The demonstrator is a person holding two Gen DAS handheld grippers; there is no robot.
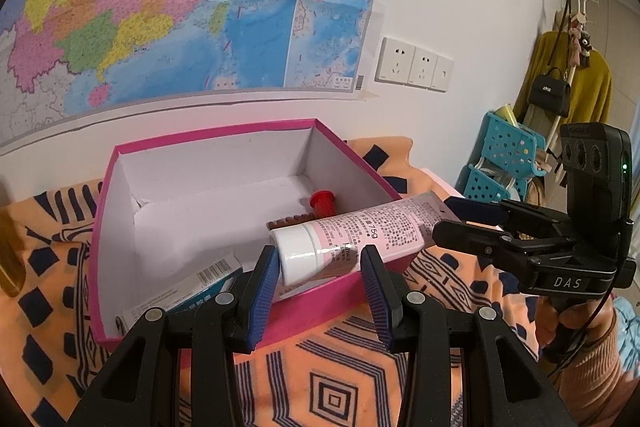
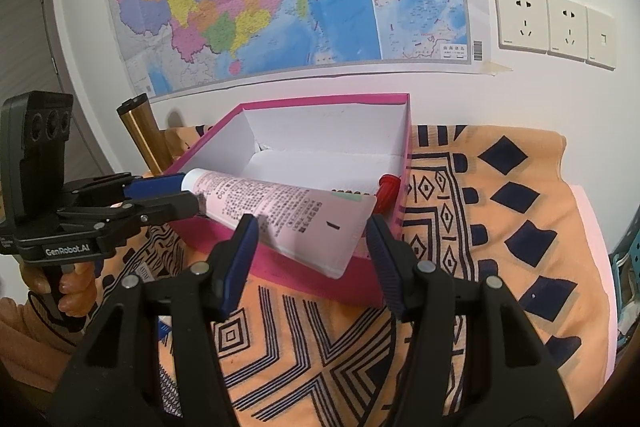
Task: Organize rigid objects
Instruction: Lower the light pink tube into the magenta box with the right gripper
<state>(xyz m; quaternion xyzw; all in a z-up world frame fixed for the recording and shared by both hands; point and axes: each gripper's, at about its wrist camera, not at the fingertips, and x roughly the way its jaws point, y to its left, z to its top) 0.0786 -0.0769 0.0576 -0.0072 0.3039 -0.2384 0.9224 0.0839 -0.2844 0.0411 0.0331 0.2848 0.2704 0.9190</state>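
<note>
Pink tube (image 1: 352, 239) straddles the magenta box (image 1: 208, 137) rim at mid-frame, both grippers (image 1: 320, 291) (image 2: 308, 259) gaping and holding nothing; tipping it fully inside seemingly comes next.

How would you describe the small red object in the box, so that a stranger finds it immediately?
Start at the pink box with white inner walls, standing on the orange patterned cloth below the wall map. In its far right corner, behind the pink tube, lies the small red cap. It is the only red thing inside.
</note>
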